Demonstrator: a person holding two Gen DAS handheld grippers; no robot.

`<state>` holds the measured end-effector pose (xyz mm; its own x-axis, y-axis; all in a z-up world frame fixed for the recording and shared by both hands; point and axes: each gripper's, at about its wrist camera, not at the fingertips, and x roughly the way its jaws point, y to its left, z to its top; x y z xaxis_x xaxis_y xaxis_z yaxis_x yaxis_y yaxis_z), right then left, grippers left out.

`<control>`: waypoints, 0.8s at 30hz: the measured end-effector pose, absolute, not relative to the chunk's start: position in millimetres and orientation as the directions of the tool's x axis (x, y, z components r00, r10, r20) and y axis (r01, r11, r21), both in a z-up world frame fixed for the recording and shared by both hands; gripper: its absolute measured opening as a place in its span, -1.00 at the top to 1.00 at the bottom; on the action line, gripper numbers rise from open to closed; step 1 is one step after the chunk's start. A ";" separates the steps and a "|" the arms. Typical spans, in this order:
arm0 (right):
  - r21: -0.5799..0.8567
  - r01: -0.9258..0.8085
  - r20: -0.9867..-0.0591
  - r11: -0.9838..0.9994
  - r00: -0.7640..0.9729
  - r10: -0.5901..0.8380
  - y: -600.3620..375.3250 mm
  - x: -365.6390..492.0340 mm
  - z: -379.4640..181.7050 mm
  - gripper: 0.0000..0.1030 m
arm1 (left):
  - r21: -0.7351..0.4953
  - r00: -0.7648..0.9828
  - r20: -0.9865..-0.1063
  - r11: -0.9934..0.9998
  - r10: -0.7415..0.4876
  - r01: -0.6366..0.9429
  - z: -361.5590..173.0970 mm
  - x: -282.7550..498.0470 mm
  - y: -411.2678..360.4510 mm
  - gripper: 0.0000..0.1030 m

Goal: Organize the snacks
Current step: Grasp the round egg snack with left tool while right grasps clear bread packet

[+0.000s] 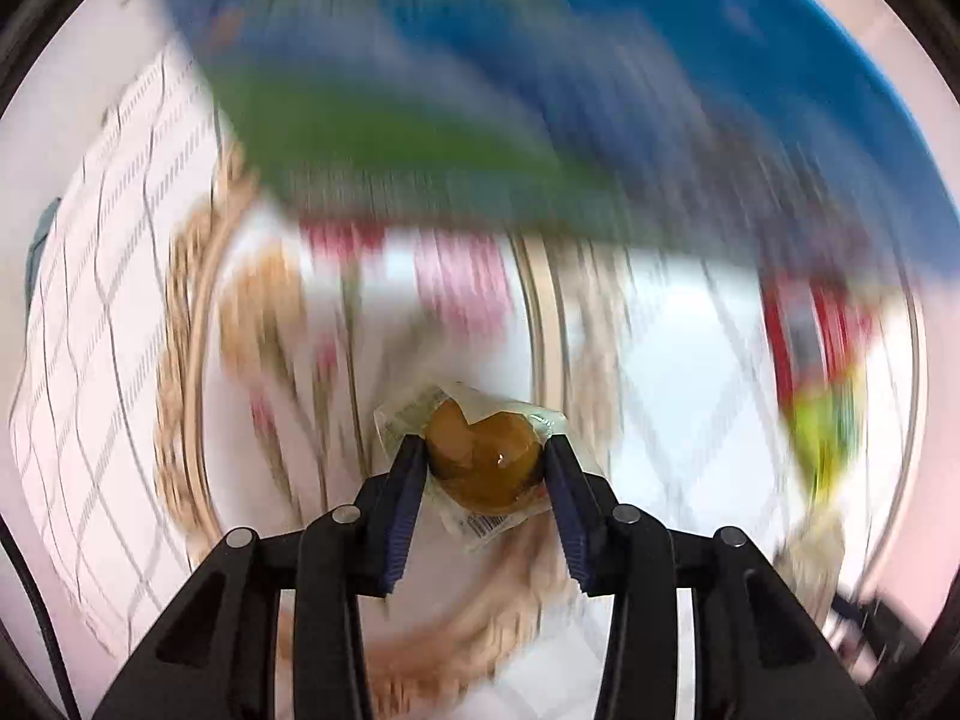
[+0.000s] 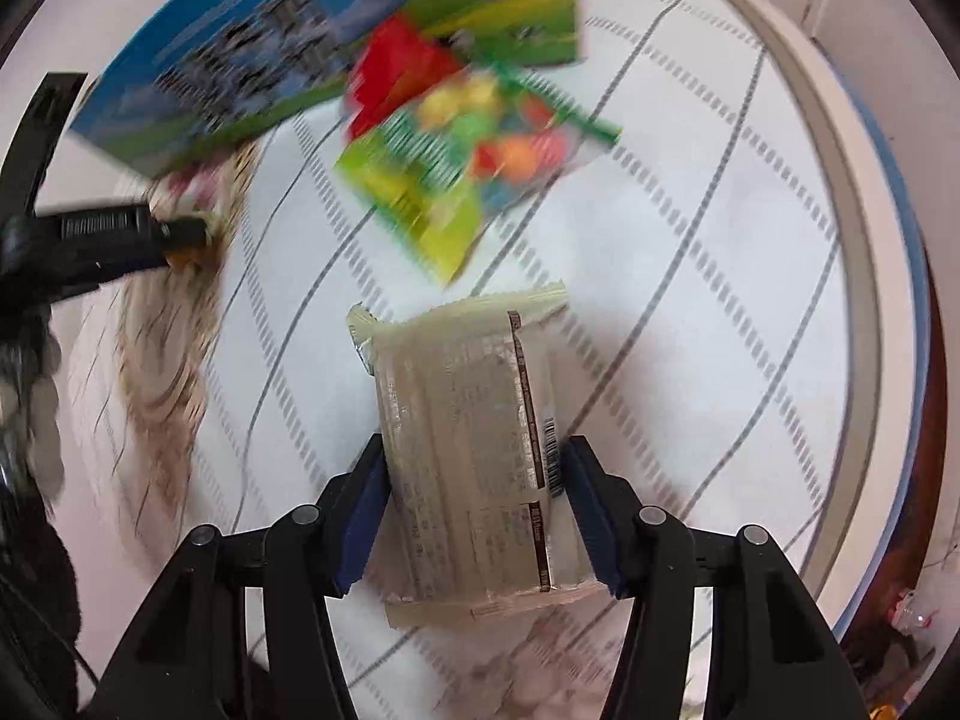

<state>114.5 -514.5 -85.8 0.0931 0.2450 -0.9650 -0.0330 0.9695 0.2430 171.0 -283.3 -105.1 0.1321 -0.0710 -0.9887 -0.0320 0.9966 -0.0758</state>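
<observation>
My left gripper (image 1: 485,447) is shut on a small clear-wrapped brown snack (image 1: 480,462) and holds it above a woven basket (image 1: 180,360), which is blurred. My right gripper (image 2: 474,456) is shut on a pale flat snack packet (image 2: 474,450) with printed text and a barcode, above the checked cloth (image 2: 720,300). The left gripper (image 2: 186,234) also shows in the right wrist view at the left, over the basket (image 2: 162,360). A colourful candy bag (image 2: 462,162) lies on the cloth ahead of the right gripper.
A large blue and green box (image 2: 288,48) stands at the back, also blurred in the left wrist view (image 1: 540,90). The candy bag (image 1: 822,396) shows at the right there. The round table rim (image 2: 858,240) curves along the right.
</observation>
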 end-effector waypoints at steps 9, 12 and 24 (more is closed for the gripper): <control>0.214 -0.051 -0.974 0.976 0.059 0.217 -486.9 99.9 -99.0 -0.18 | -0.140 0.013 -0.990 0.990 -0.140 0.018 -131.1 87.8 -309.0 0.23; 0.198 -0.065 -0.979 0.978 0.045 0.201 -482.6 103.0 -106.1 -0.19 | -0.155 -0.003 -0.988 0.988 -0.155 0.007 -140.4 93.4 -305.1 0.23; 0.339 -0.021 -0.933 0.941 0.122 0.339 -486.9 107.4 -68.8 -0.13 | -0.199 0.065 -0.977 0.979 -0.201 0.042 -75.8 126.1 -309.4 0.27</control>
<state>107.4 -486.9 -68.8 0.1221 0.3385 -0.9330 -0.0207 0.9407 0.3386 126.1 -309.4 -75.8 0.0653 -0.2012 -0.9774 0.0422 0.9792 -0.1987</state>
